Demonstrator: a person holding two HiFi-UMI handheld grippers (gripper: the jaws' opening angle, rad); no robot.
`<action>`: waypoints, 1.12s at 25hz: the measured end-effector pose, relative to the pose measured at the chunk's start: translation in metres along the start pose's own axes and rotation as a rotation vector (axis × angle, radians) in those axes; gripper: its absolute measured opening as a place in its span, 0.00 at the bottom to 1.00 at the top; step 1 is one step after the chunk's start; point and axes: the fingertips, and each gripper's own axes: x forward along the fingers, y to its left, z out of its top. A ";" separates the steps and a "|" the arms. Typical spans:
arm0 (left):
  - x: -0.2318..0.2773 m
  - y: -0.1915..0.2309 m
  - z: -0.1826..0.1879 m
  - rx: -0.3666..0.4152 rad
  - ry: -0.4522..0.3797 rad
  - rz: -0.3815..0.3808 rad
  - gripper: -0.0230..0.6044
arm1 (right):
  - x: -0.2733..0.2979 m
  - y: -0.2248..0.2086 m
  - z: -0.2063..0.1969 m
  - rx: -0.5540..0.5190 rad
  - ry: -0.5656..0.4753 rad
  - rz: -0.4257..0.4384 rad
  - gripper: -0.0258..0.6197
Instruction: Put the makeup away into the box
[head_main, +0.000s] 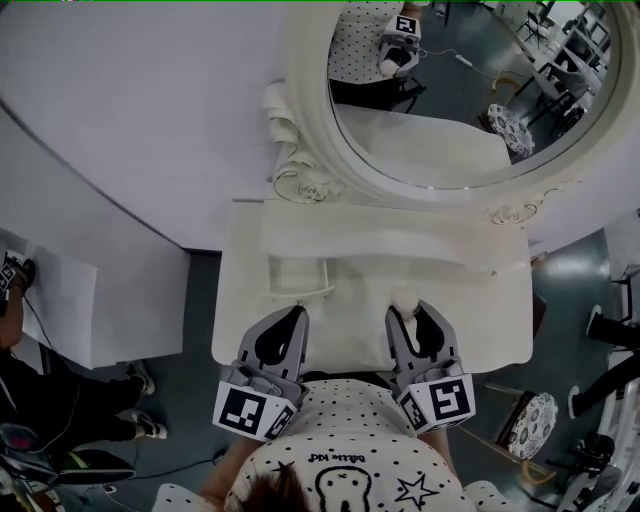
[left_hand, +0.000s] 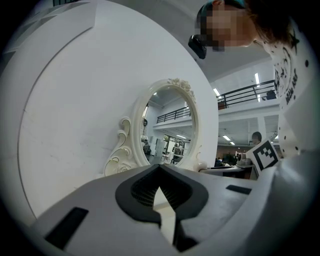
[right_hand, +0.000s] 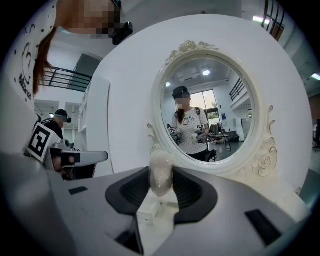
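My right gripper (head_main: 411, 309) is clamped on the makeup piece (right_hand: 161, 176), a pale, frosted, egg-shaped thing that stands upright between the pads. My left gripper (head_main: 297, 313) has its fingers shut tip to tip, with nothing in them.

Both are over the white dressing table (head_main: 480, 330). The box (head_main: 300, 292), low and white, lies on it at 12 o'clock from my left gripper, whose tips are just beside its near rim. From my right gripper the box is at about 10 o'clock. The big oval mirror (head_main: 450, 90) stands at 12 o'clock behind everything, its carved frame close behind the box.

On the floor there is a patterned stool (head_main: 530, 425) at 4 o'clock and a person (head_main: 40, 410) at 8 o'clock beside another white table.

Only the head view shows the box and the floor. Only the right gripper view shows the pads pressing on the makeup piece, which is just a pale spot from above. In the gap under the piece it also shows a small white block (right_hand: 150, 215). I cannot tell whether that belongs to the piece or lies on the table. The left gripper view shows the mirror edge-on at 12 o'clock and the other gripper's marker cube (left_hand: 265, 155) at 3 o'clock.
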 end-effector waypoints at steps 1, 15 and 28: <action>-0.002 0.002 -0.001 0.000 0.004 0.001 0.03 | -0.001 0.002 -0.001 0.005 -0.003 -0.005 0.26; -0.020 0.028 -0.007 0.000 0.015 0.005 0.03 | 0.002 0.025 -0.019 0.015 0.022 -0.025 0.27; -0.022 0.048 -0.005 -0.013 0.009 0.023 0.03 | 0.059 0.049 -0.003 -0.075 0.028 0.099 0.26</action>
